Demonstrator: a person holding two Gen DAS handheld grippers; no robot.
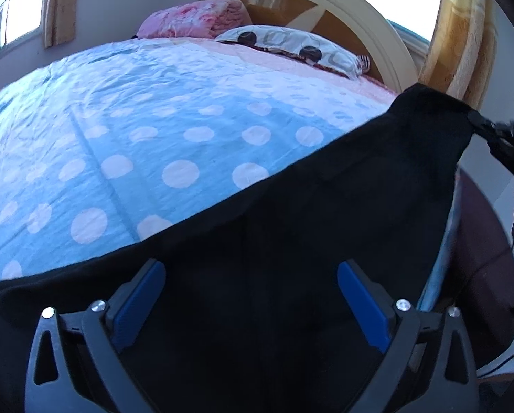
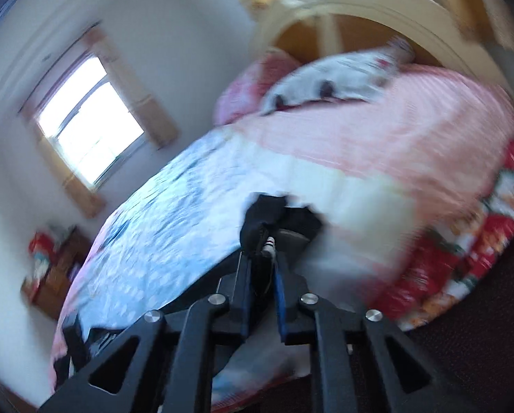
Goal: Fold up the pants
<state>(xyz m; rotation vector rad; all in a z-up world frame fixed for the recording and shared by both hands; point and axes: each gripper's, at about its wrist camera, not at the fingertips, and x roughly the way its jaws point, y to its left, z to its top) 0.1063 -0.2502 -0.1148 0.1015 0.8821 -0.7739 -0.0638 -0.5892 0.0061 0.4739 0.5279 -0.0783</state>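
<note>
Wide-open left gripper (image 1: 252,296) hovers over black pants (image 1: 291,227); blurred right gripper (image 2: 262,258) pinches their corner.

Pants (image 1: 291,223) lie on the bed's (image 1: 153,120) near edge; pillows (image 1: 291,43) sit behind.

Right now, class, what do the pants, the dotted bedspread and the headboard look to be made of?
Pants: soft matte black fabric; it drapes and sags.
Dotted bedspread: thin woven cloth, probably cotton; fine creases.
Headboard: likely lacquered wood; glossy cream rim, brown panels.
</note>
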